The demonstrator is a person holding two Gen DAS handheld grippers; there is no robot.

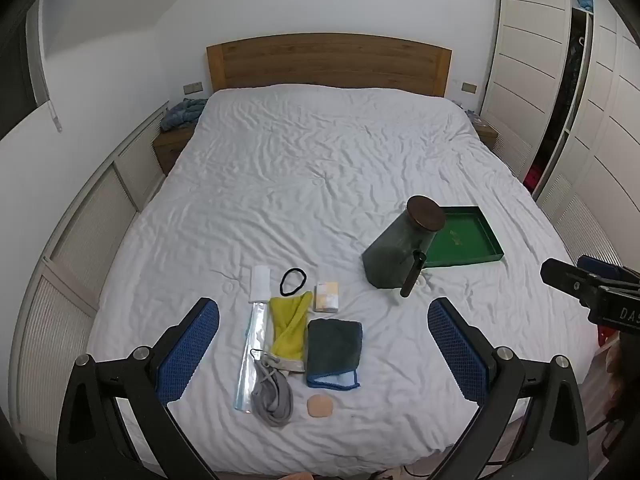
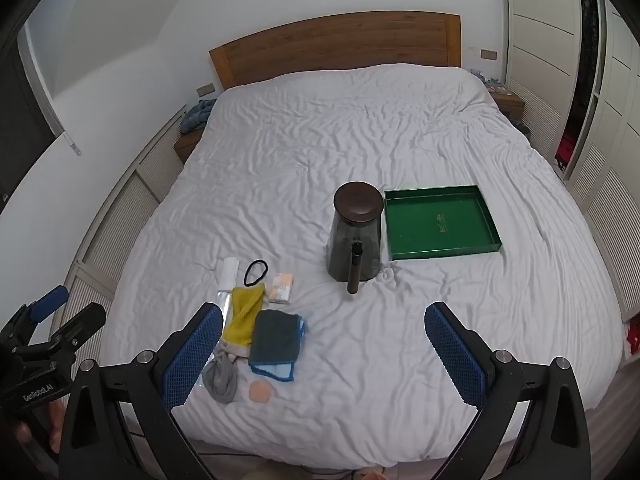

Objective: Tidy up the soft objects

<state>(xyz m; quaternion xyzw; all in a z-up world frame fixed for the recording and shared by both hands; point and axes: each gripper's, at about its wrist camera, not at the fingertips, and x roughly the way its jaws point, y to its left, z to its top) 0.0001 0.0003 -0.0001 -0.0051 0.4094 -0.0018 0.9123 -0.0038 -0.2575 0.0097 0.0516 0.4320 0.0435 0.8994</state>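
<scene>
Small soft items lie near the foot of the white bed (image 1: 320, 160): a yellow cloth (image 1: 289, 326), a dark grey towel with blue edge (image 1: 334, 352), a grey fabric bundle (image 1: 274, 400), a black hair band (image 1: 293, 281), a round beige puff (image 1: 318, 405), a tissue pack (image 1: 327, 297) and a clear zip bag (image 1: 253, 352). A green tray (image 2: 440, 222) sits to the right, beside a dark jug with a brown lid (image 2: 354, 236). My left gripper (image 1: 324, 344) is open above the pile. My right gripper (image 2: 324, 350) is open above bare sheet, right of the towel (image 2: 276, 344).
A wooden headboard (image 1: 328, 64) stands at the far end. Nightstands flank the bed, the left one with blue cloth (image 1: 184, 114) on it. White wardrobe doors (image 1: 528, 80) line the right side. The right gripper's body shows at the left wrist view's right edge (image 1: 592, 288).
</scene>
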